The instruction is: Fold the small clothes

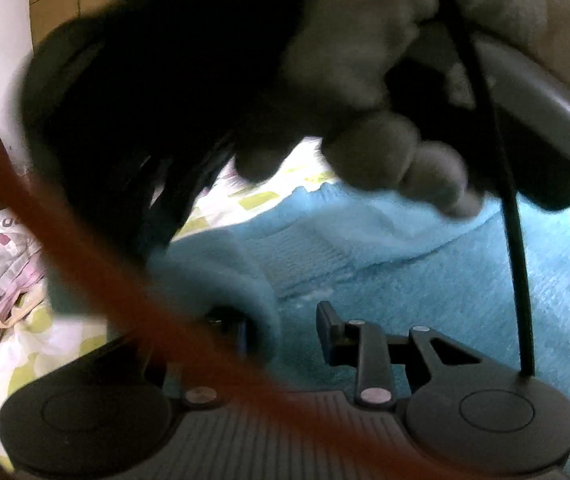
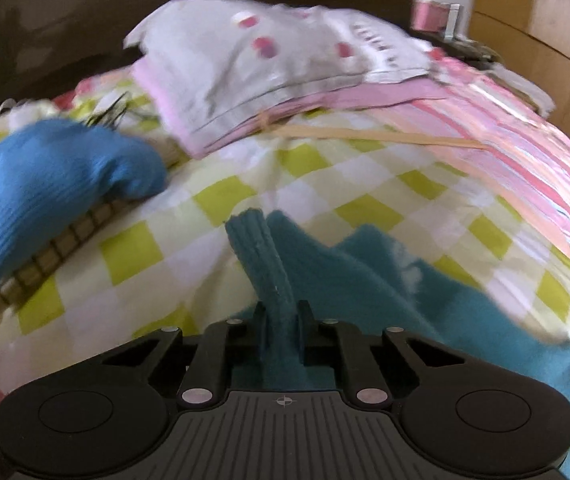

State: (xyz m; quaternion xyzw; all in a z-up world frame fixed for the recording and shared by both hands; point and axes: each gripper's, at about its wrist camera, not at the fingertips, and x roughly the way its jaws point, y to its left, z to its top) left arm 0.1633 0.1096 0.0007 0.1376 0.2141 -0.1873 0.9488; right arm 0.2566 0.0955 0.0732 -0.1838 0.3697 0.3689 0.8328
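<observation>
A teal knitted garment (image 1: 425, 264) lies on a green-and-white checked bed cover (image 2: 245, 196). In the left wrist view my left gripper (image 1: 285, 332) stands with its jaws apart, and a rolled teal edge (image 1: 221, 272) sits against the left finger, which is mostly hidden by cloth. A gloved hand (image 1: 369, 92) holding the other gripper fills the top of that view. In the right wrist view my right gripper (image 2: 283, 320) is shut on a ribbed teal strip (image 2: 261, 248) of the same garment (image 2: 425, 292), which rises from the jaws and trails off to the right.
A folded white and pink garment (image 2: 269, 68) lies at the back of the bed. A blue cloth bundle (image 2: 45, 176) rests at the left on a brown checked piece. Pink striped fabric (image 2: 525, 152) covers the right side. An orange cable (image 1: 85, 260) crosses the left wrist view.
</observation>
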